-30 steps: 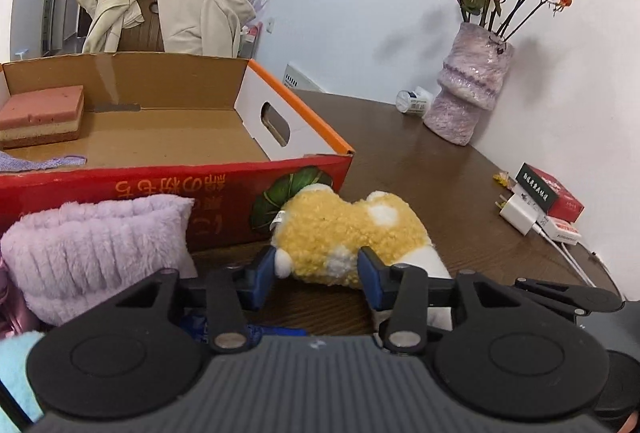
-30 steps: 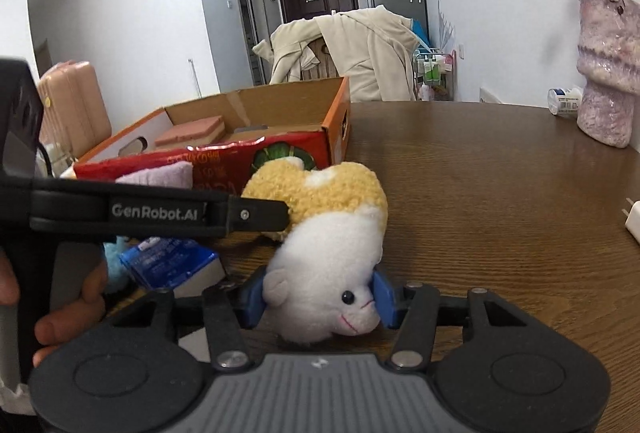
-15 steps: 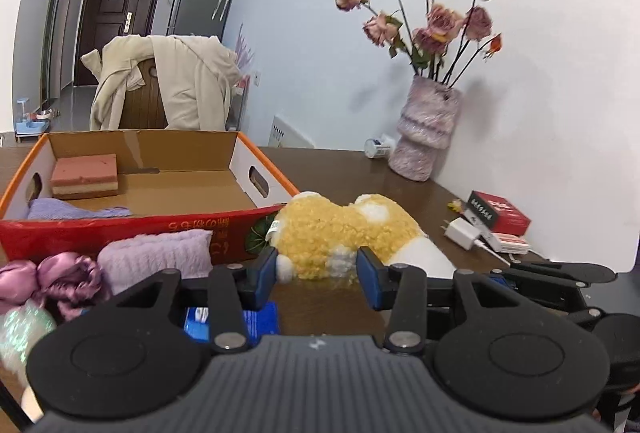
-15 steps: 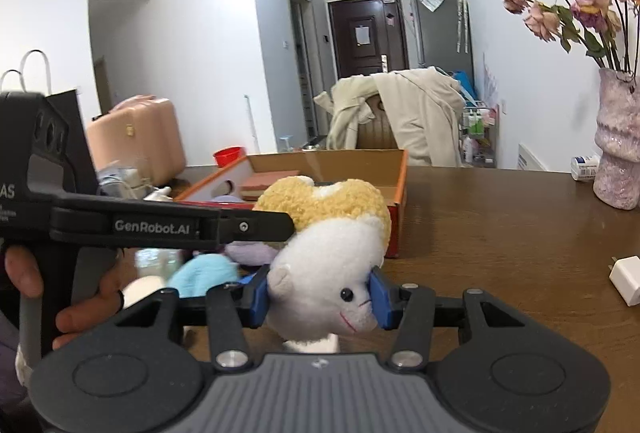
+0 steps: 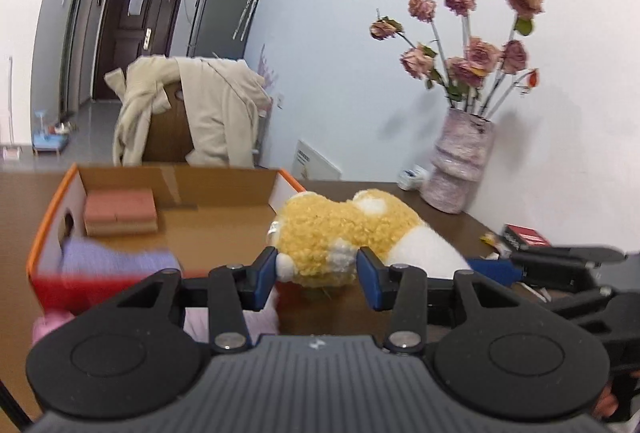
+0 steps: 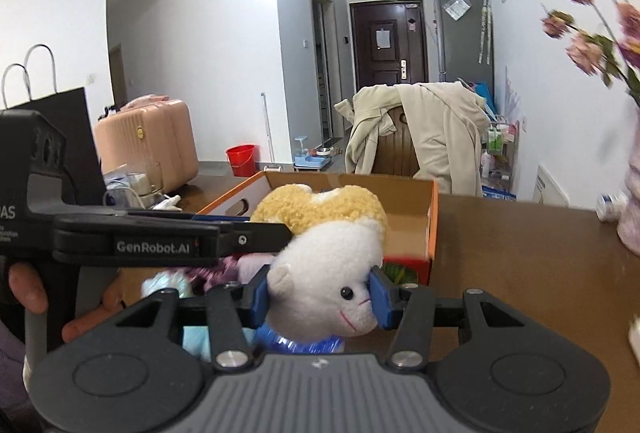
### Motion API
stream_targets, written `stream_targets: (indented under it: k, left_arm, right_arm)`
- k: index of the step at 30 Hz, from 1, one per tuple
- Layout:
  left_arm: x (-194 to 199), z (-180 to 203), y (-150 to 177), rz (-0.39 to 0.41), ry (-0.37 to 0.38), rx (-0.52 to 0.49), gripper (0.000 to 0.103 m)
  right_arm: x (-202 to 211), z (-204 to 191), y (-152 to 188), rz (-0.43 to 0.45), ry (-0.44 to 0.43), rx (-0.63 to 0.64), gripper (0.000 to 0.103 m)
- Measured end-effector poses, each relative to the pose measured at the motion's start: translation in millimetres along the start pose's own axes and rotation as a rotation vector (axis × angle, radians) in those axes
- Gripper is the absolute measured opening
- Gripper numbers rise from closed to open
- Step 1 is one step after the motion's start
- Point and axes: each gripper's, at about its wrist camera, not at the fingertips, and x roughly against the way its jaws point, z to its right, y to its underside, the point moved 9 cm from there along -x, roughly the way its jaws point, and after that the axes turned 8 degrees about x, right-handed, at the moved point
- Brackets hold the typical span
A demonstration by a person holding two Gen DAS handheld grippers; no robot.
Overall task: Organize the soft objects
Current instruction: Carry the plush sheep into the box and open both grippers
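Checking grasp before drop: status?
Left gripper and right gripper both shut on plush toy. Toy airborne before cardboard box. Path looks clear.

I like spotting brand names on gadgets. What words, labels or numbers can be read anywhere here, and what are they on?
"GenRobot.AI": white letters on the arm of the left gripper, seen from the right wrist.
"AS": the cut-off end of a word on that gripper's black body.
Red and black box: print too blurred to read.
Papers on the door and fridge: too small to read.
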Motion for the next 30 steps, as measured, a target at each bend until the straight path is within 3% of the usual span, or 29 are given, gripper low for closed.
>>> stream_targets:
  k: [7,10,16,20,22,30]
  left_arm:
    - [-90.4,-54.7,-55.8,-0.051,-0.035,0.049,0.044]
    - [-120.4,-81.5,-61.5,-0.073,-0.125,0.061,0.044]
    - [-130.8,-115.7,-62.4,-0.082,-0.207,0.058,0.044]
    - [-136.8,-134.3,-59.5,-0.116,-0.263,0.070,0.053]
    - [-138.5,-138.5,-56.5,-0.134,-0.271,0.065,0.058]
    - [-108.9,-132.7,-67.0,-0.120,-0.286,0.057,0.067]
  right_arm:
    - [-119.6,51.8,-42.2,-0.108,0.093,-0.007,0.048]
    - [-169.1,70.4,-43.5,-0.176,0.120,-0.012,0.048]
    - [-231.7,92.6,-33.6,-0.269,0.150,-0.024,0.050]
    - [-246.2,95.8,-29.5,-0.284,0.218,0.014,0.058]
    - [-245.2,92.6,-29.9,-0.273,0.210,0.030,0.062]
    - [-209.7,94.8,-57.2,-0.217,0.220,0.035,0.068]
